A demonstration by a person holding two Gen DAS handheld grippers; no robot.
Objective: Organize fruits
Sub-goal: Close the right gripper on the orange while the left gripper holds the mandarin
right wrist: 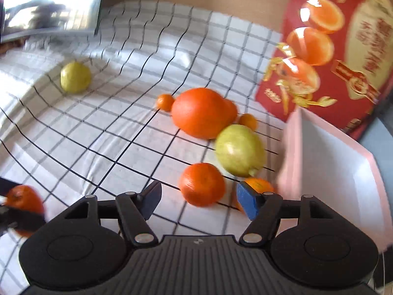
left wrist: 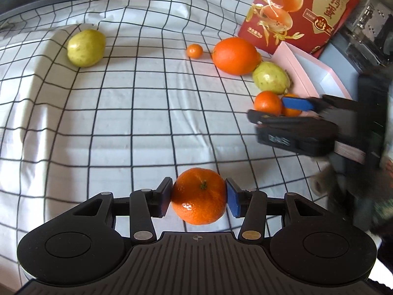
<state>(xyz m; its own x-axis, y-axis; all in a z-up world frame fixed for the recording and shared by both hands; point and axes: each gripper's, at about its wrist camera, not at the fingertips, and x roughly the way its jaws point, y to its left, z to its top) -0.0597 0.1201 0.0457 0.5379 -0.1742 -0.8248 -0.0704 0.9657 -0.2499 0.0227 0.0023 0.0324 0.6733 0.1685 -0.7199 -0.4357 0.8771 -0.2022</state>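
Orange against blue pads, a mandarin (left wrist: 199, 196) sits clamped between the fingers of the left gripper (left wrist: 199, 196), stem side up, raised a little above the white cloth with its black grid lines (left wrist: 122, 123). Off to that gripper's right, the right gripper (right wrist: 199, 200) has its jaws spread apart with nothing between them, its tips reaching toward a cluster of fruit beside a pale pink tray (right wrist: 331, 159). Just ahead of its fingers lies a second mandarin (right wrist: 202, 184), and a third one (right wrist: 259, 184) peeks out behind the blue fingertip, close against the tray's edge. Beyond those rests a green guava (right wrist: 239, 150), touching a large orange (right wrist: 200, 113), with a tiny kumquat (right wrist: 165, 102) at the orange's far left and another small orange fruit (right wrist: 248, 121) tucked behind it. A second green guava (left wrist: 86, 48) lies well apart from the group, alone near a fold in the cloth at the far left. Behind the tray a red carton printed with halved oranges (left wrist: 307, 12) stands leaning. The right wrist view is blurred, so finer detail on the fruit skins cannot be made out.
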